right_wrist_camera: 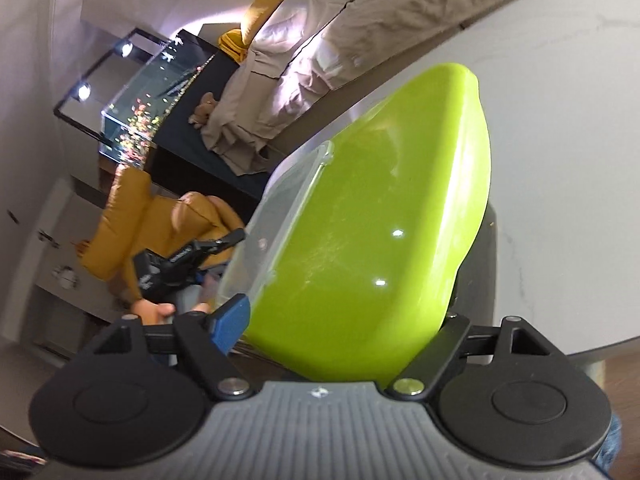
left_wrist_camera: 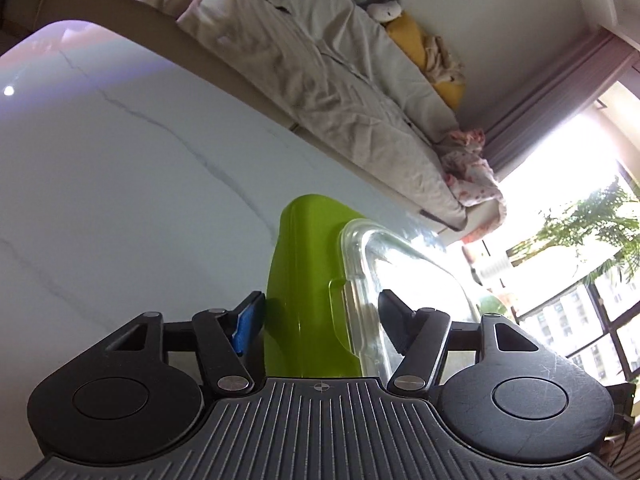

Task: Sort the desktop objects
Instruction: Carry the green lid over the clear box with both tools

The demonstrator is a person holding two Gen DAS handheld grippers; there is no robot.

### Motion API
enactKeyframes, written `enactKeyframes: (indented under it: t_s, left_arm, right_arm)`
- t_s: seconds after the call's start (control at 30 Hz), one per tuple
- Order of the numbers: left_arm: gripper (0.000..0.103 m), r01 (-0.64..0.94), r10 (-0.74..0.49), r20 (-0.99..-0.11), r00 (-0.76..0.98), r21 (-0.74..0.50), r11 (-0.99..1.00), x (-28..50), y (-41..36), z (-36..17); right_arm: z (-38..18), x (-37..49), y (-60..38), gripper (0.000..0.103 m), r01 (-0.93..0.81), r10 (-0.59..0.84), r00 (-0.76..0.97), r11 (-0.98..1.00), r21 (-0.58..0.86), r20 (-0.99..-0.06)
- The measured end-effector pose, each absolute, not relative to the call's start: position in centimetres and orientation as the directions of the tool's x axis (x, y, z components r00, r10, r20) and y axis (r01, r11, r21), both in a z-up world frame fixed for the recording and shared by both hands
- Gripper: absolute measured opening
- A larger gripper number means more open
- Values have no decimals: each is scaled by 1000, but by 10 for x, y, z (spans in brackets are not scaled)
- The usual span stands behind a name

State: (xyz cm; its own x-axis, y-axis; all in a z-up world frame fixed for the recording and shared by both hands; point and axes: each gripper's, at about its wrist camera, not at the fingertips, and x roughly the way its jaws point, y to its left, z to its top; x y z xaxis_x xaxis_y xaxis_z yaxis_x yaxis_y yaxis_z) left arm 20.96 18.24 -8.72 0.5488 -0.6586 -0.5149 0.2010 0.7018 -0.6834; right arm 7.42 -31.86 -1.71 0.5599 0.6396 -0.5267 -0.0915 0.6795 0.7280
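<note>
A lime-green plastic box (left_wrist_camera: 308,288) with a clear lid (left_wrist_camera: 400,280) is held between both grippers above the white marble table (left_wrist_camera: 120,184). My left gripper (left_wrist_camera: 322,320) is shut on one end of the box, one jaw on the green body and one on the clear lid. My right gripper (right_wrist_camera: 340,320) is shut on the other end of the same box (right_wrist_camera: 380,220), its lid (right_wrist_camera: 272,232) facing left. The left gripper's body (right_wrist_camera: 180,260) shows beyond the box in the right wrist view.
A bed with beige sheets (left_wrist_camera: 320,60) runs along the table's far side, with soft toys (left_wrist_camera: 384,4) on it. A bright window with plants (left_wrist_camera: 580,240) is at the right. A fish tank (right_wrist_camera: 152,100) and a mustard armchair (right_wrist_camera: 132,220) stand in the room.
</note>
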Motion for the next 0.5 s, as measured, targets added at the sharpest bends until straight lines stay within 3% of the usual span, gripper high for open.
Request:
enactKeyframes:
  t_s: [0.07, 0.13, 0.17, 0.33, 0.5]
  left_arm:
    - [66, 196, -669, -495, 554, -704, 683, 207, 186, -89]
    - [62, 190, -684, -467, 560, -732, 655, 206, 193, -92]
    - [61, 185, -695, -448, 562, -751, 634, 206, 196, -92]
    - [59, 184, -702, -445, 556, -758, 626, 210, 198, -87]
    - [59, 176, -703, -460, 543, -756, 630, 212, 195, -83]
  right_arm:
    - [-10, 64, -313, 83, -71, 565, 640, 719, 691, -521]
    - [-6, 50, -314, 96, -24, 456, 735, 757, 653, -502]
    - [-4, 43, -314, 97, 8, 398, 764, 781, 624, -508]
    - [-12, 24, -337, 95, 120, 252, 828, 793, 598, -501]
    - [-43, 59, -381, 79, 120, 359, 814, 665, 737, -457]
